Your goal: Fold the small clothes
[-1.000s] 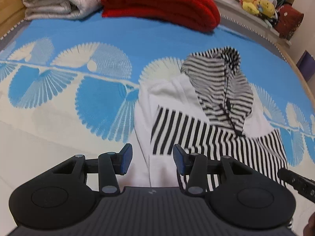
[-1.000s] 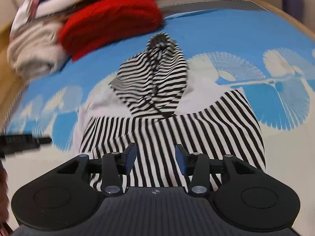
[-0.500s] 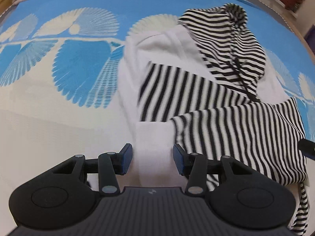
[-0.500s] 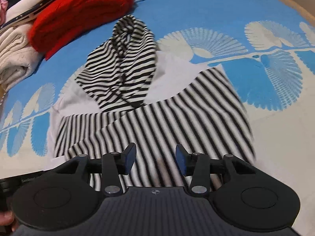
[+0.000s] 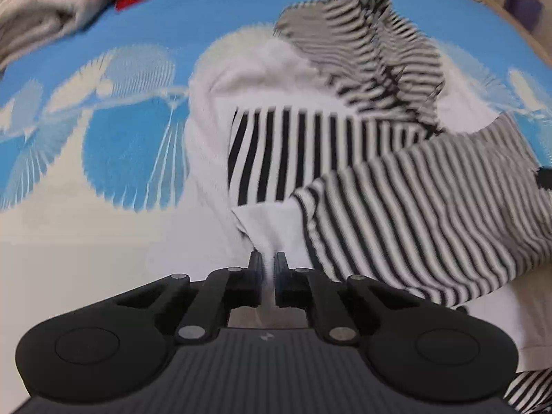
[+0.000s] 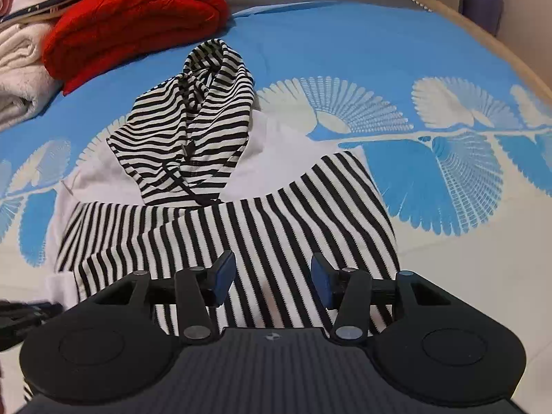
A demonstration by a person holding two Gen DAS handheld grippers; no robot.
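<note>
A small black-and-white striped hoodie point(image 6: 241, 220) with white body panels lies on the blue patterned bedspread point(image 6: 345, 51), hood point(image 6: 193, 120) at the far end. It also shows in the left wrist view point(image 5: 396, 200). My left gripper point(image 5: 268, 258) is shut on the hoodie's white bottom hem point(image 5: 265, 227), which bunches between the fingers. My right gripper point(image 6: 272, 272) is open and empty, low over the striped lower part of the hoodie. The left gripper's tip shows at the left edge of the right wrist view point(image 6: 31, 310).
A folded red blanket point(image 6: 134, 17) and a cream blanket point(image 6: 20, 72) lie at the far left of the bed. A wooden bed edge point(image 6: 517, 51) runs along the right. A purple object point(image 6: 481, 0) stands beyond it.
My left gripper has closed on the white hem, which was between its open fingers before. The right gripper has moved a little lower over the striped fabric and stays open.
</note>
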